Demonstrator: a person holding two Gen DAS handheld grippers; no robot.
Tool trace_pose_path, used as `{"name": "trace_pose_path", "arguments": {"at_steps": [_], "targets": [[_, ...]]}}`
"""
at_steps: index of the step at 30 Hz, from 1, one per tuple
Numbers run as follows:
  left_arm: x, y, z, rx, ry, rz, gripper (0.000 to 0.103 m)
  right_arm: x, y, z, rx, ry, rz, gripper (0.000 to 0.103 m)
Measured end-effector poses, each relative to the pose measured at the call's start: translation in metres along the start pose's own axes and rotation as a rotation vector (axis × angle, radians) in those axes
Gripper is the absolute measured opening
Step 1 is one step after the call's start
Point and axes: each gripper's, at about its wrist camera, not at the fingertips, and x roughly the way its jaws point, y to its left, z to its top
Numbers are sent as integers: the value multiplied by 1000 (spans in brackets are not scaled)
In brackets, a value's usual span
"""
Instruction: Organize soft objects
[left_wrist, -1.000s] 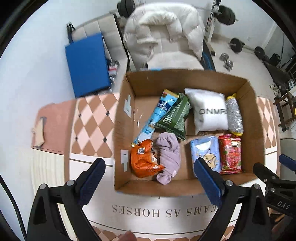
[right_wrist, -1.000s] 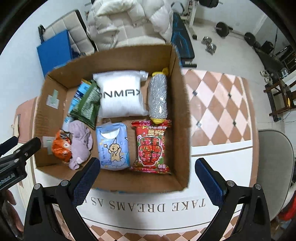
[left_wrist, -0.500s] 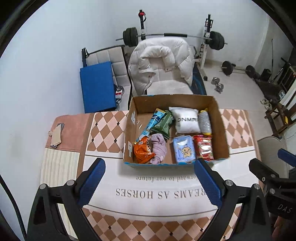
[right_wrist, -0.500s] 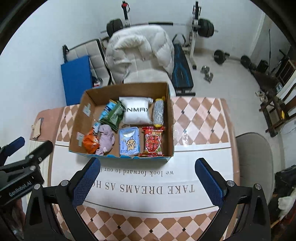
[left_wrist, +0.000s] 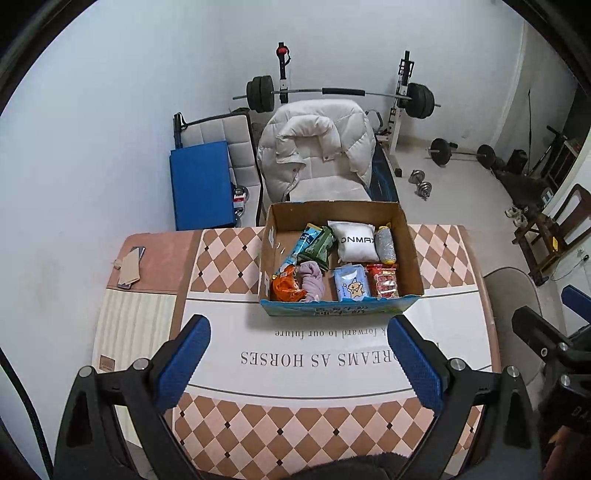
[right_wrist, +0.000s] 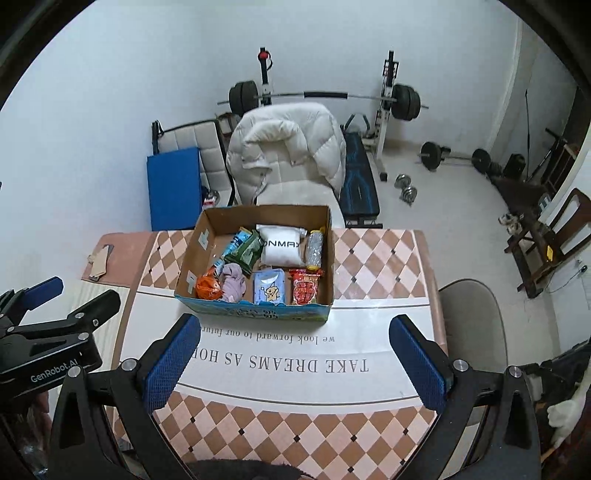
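A cardboard box (left_wrist: 412, 254) (right_wrist: 192, 254) stands on the table's far half. It holds a white pillow pack (left_wrist: 356, 244) (right_wrist: 282, 249), a silver roll (left_wrist: 385, 245), a green packet (left_wrist: 317, 248), a blue tube (left_wrist: 301, 245), an orange bag (left_wrist: 286, 288) (right_wrist: 207, 288), a lilac cloth (left_wrist: 312, 282) (right_wrist: 232, 285), a blue tissue pack (left_wrist: 351, 288) (right_wrist: 269, 290) and a red snack pack (left_wrist: 386, 282) (right_wrist: 306, 288). My left gripper (left_wrist: 299, 363) and right gripper (right_wrist: 295, 363) are open and empty, high above the table's near half.
The table (left_wrist: 221, 258) has a checked mat with printed words. A phone and card (left_wrist: 129, 267) lie at its left end. A chair with a white jacket (left_wrist: 317, 151) stands behind, a grey chair (right_wrist: 469, 314) to the right, and gym weights (right_wrist: 321, 98) farther back.
Both grippers have pulled up and back from just over the box. The box looks much smaller and the whole room shows. Both stayed open.
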Motion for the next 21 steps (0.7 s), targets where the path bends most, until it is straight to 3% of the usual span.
{"name": "trace_pose_path", "arguments": {"at_steps": [11, 16, 21], "targets": [[-29, 0, -13, -12, -32, -48, 98, -51, 2, -17, -4, -23, 5, 103], [-28, 2, -11, -26, -44, -53, 98, -54, 0, -15, 1, -40, -25, 103], [-26, 1, -7, -20, -81, -11, 103, -48, -4, -8, 15, -55, -42, 103]]}}
